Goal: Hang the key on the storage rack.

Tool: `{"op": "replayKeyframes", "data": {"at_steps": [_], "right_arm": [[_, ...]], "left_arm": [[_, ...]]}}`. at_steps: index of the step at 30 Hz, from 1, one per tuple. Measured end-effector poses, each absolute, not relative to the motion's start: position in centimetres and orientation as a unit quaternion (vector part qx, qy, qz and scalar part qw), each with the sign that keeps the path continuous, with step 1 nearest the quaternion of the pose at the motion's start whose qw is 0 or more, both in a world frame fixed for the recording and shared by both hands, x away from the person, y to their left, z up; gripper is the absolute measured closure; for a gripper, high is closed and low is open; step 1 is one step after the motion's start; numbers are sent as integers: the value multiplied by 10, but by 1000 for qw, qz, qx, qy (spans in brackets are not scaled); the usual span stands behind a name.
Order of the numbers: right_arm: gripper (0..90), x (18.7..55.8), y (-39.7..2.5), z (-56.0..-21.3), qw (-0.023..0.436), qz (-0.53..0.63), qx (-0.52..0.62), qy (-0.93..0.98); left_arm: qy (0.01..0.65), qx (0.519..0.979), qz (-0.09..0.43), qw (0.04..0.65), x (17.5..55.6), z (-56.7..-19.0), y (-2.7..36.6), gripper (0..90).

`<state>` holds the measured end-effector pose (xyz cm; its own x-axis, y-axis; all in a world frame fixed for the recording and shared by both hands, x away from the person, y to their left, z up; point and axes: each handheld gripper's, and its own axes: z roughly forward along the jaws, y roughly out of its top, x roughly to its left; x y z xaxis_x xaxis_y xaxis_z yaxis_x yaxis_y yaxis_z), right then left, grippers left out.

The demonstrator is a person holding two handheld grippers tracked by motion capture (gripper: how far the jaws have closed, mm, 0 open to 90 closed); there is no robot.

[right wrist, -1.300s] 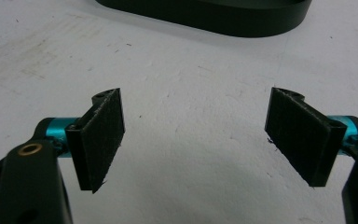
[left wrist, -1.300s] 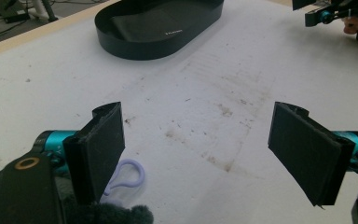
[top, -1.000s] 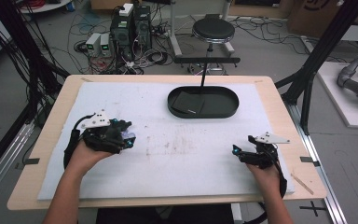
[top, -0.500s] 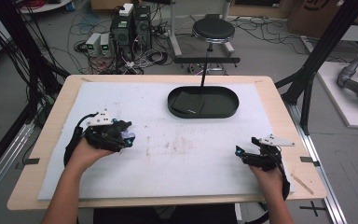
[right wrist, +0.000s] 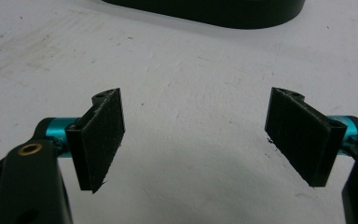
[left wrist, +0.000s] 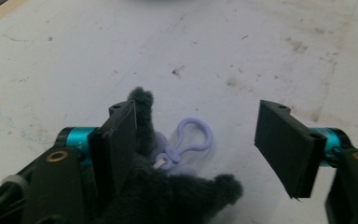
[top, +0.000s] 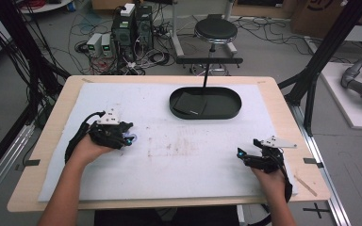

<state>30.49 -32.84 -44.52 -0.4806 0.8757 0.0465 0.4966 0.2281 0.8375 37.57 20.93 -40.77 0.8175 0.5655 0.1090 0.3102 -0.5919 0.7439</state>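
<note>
Plush keychain point(left wrist: 168, 186) between wide left hand-held gripper point(left wrist: 200, 140); right hand-held gripper point(right wrist: 196, 135) wide, tray point(top: 205, 102) ahead.

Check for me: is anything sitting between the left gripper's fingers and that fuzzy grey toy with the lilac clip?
Nothing visible is. The fuzzy grey toy already lies between the open fingers of the left gripper, against one of them, with its lilac clip on the white mat.

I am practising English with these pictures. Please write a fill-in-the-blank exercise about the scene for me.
1. The plush toy between the left hand-held gripper's jaws is dark ____.
2. The clip on the toy is pale ____.
3. The black tray has an ____ shape.
4. The jaws of the right hand-held gripper stand ____.

Missing words: grey; purple; oval; open
</note>
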Motion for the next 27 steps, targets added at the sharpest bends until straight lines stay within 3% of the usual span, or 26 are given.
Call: {"op": "replayKeyframes", "data": {"at_steps": [3,16,17,23,27], "right_arm": [[202,306,-328,-446,224,419,457,752],[202,304,-328,-446,224,421,458,750],[202,304,-328,-446,224,421,458,750],[202,304,-328,-446,226,420,458,750],[202,304,-328,-446,225,421,458,750]], "left_arm": [[243,882,164,370,380,-412,210,418],[191,909,175,326,385,-426,200,584],[183,918,172,307,385,-430,197,629],[178,919,180,302,386,-432,195,643],[175,919,186,302,387,-433,196,706]]}}
